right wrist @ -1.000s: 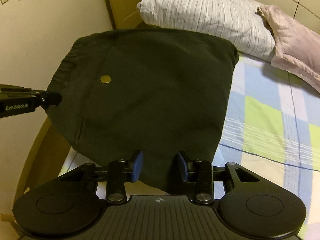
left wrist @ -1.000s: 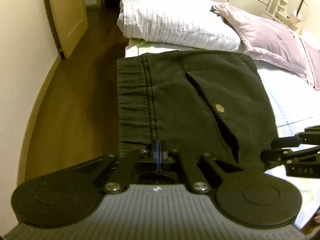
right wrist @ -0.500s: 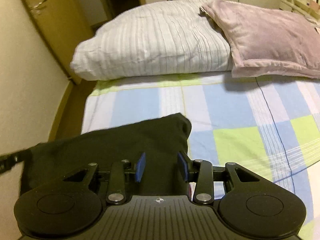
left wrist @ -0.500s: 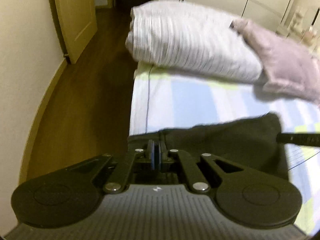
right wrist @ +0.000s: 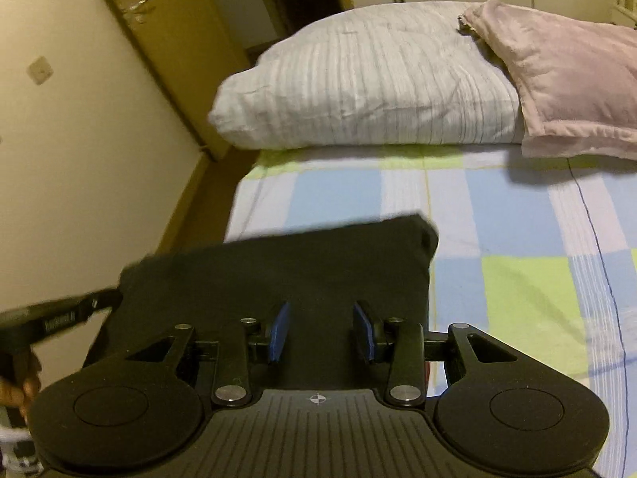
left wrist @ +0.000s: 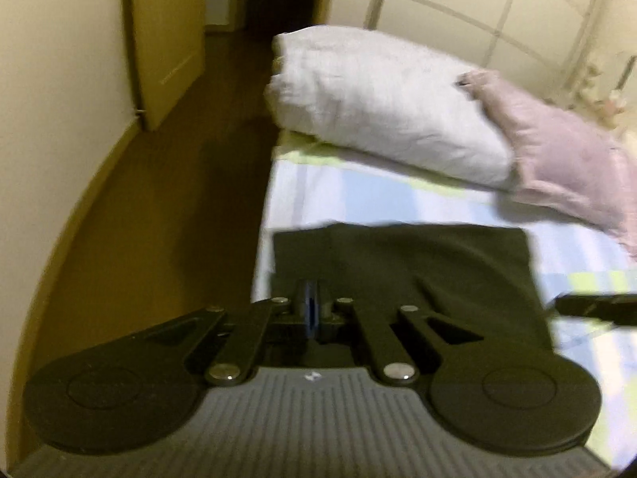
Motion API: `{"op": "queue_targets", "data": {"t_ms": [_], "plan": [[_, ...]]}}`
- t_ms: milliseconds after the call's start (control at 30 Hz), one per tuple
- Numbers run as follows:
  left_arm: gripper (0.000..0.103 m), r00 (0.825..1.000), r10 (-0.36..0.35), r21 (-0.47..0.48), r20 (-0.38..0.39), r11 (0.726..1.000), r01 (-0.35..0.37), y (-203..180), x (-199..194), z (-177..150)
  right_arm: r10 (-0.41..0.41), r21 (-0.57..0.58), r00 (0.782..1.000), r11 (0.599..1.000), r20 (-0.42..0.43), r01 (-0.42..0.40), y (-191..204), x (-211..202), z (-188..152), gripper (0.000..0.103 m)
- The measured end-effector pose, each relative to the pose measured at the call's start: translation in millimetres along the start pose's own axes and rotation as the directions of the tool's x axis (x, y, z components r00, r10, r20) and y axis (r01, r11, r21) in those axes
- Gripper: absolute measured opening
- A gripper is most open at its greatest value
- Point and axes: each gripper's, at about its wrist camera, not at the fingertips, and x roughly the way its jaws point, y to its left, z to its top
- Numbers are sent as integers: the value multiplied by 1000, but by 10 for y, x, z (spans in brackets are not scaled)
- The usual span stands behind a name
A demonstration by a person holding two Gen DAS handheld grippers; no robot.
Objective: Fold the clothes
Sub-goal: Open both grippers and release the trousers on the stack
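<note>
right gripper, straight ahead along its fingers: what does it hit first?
Most likely the dark folded garment. It already lies between and just beyond the right gripper, whose blue pads stand apart. The checked bedsheet and striped white pillow lie further on. Depth past the fold is hard to judge.

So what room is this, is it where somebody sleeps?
Most likely a bedroom. There is a bed with a checked sheet, a white striped pillow beside a pink pillow, and a wooden door nearby.
</note>
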Motion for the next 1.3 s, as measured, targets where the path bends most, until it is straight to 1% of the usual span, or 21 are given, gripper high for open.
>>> {"op": "queue_targets", "data": {"t_ms": [33,67,167,267,300,367,400,467,533,600,667,733,800,867,967,1067,1133,1167,1200,1233,1300], "plan": [[1,1000,-20,18,-14,1000,20,-61,-93,-78,9,-12,1000,1000,-22,-9,60,-62,-68,39],[1,999,-20,33,-29,999,21,-100,-136,-166,17,-25,999,1000,-42,-18,111,-115,-165,39],[1,997,15,78,-73,997,-9,-178,-164,-448,33,-73,994,997,-100,-40,262,-177,-451,39],[3,995,27,53,-97,998,-22,-115,-41,-563,-39,-146,979,989,-201,10,384,84,-683,39],[3,995,25,43,-95,999,-21,-93,1,-571,-53,-162,976,987,-210,19,409,181,-742,39],[3,996,37,64,-85,997,-31,-115,38,-543,-86,-206,976,978,-198,44,492,289,-784,39],[3,996,43,72,-81,997,-37,-124,44,-547,-104,-229,976,972,-193,59,552,308,-775,39],[3,996,52,76,-75,996,-47,-129,47,-580,-124,-239,971,968,-206,73,622,326,-737,39],[3,996,61,54,-71,997,-57,-152,-32,-566,-129,-231,967,970,-220,77,638,330,-706,39],[3,994,80,47,-68,996,-77,-219,-163,-524,-118,-193,971,978,-208,77,627,221,-689,39],[5,991,115,45,-65,993,-112,-314,-343,-501,-95,-145,979,987,-182,69,593,44,-727,39],[31,984,158,52,-77,987,-154,-409,-519,-517,-72,-96,986,994,-153,57,556,-140,-772,40],[31,976,196,61,-93,980,-191,-507,-683,-550,-79,-78,987,995,-143,68,526,-261,-847,40],[31,971,213,64,-109,976,-207,-606,-817,-595,-101,-77,984,993,-147,90,532,-347,-902,40],[34,971,216,45,-105,976,-213,-721,-1063,-675,-116,-77,983,991,-143,106,573,-511,-985,40],[39,974,206,21,-96,978,-205,-818,-1301,-722,-136,-88,981,988,-137,125,600,-707,-1084,40],[45,972,221,22,-84,975,-220,-890,-1438,-729,-170,-119,977,981,-130,154,659,-849,-1107,40],[46,971,226,26,-76,974,-225,-924,-1501,-732,-185,-130,975,977,-121,169,687,-918,-1118,40],[50,971,230,30,-71,973,-228,-957,-1562,-734,-200,-138,974,973,-110,184,712,-987,-1129,40],[55,970,233,33,-67,972,-232,-990,-1624,-739,-201,-136,975,973,-93,187,730,-1062,-1141,40],[61,969,243,38,-48,970,-241,-1047,-1724,-762,-187,-120,981,977,-58,179,755,-1225,-1165,40]]}}
